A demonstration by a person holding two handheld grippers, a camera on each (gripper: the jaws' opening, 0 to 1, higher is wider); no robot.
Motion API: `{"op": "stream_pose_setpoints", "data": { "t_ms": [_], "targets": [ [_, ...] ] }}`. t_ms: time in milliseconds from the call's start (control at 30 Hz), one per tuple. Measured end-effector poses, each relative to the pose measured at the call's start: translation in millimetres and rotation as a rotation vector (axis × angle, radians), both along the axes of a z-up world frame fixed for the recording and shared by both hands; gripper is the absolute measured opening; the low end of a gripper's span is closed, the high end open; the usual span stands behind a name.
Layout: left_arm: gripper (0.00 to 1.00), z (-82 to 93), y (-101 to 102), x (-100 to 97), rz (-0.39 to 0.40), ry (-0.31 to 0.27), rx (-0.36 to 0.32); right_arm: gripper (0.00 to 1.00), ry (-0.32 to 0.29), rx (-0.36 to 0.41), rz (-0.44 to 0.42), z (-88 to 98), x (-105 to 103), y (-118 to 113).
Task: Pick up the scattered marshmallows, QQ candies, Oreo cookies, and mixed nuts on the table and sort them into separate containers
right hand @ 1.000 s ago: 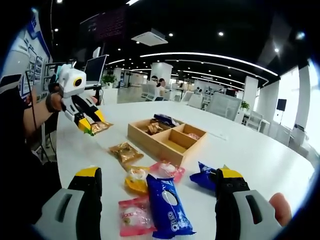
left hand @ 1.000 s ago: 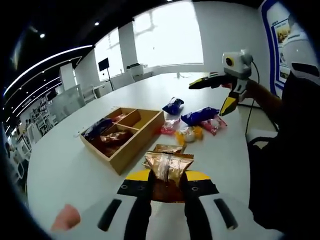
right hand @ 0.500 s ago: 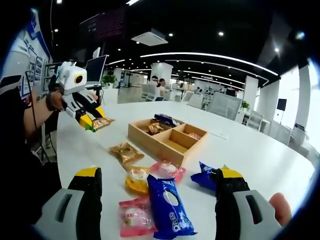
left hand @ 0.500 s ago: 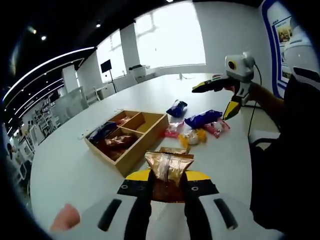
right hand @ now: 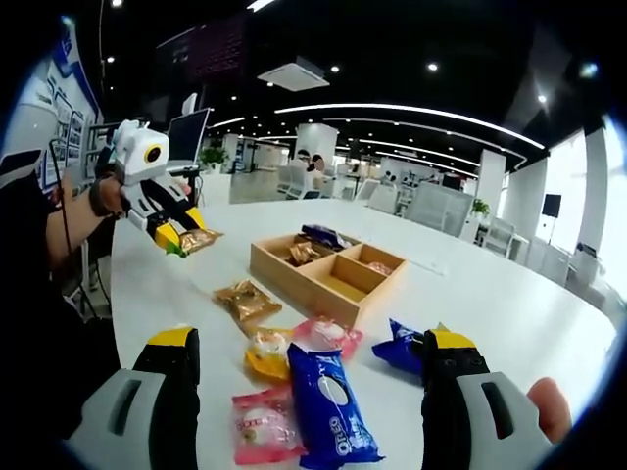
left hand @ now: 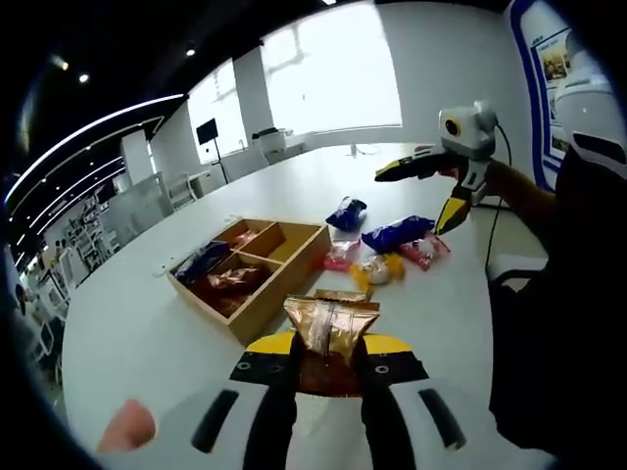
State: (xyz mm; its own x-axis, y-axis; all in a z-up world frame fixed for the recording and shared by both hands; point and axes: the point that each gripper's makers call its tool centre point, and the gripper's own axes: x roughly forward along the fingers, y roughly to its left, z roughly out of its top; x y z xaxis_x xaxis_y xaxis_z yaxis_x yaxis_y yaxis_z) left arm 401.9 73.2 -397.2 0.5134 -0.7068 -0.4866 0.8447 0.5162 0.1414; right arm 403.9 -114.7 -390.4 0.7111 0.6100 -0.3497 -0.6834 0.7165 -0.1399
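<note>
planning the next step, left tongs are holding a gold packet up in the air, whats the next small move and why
Probably carry the left tongs toward the wooden box and line up over the compartment already holding brownish packets. The gold packet is clamped and lifted off the table, and looks similar to those. The right tongs are open above the Oreo pack.

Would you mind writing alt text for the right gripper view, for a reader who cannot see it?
The right tool hangs open above a blue Oreo packet and other snack packets on a white table. Beyond them sits a wooden divided box, and at left the left tool holds a golden packet in the air.
</note>
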Motion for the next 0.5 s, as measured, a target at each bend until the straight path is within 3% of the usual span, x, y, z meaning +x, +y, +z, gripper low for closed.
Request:
{"op": "stream_pose_setpoints", "data": {
  "t_ms": [500],
  "targets": [
    [0.27, -0.3, -0.5, 1.8, 0.006, 0.001, -0.012, 0.9, -0.003, -0.004, -0.004, 1.0, 0.4, -2.6]
  ]
}}
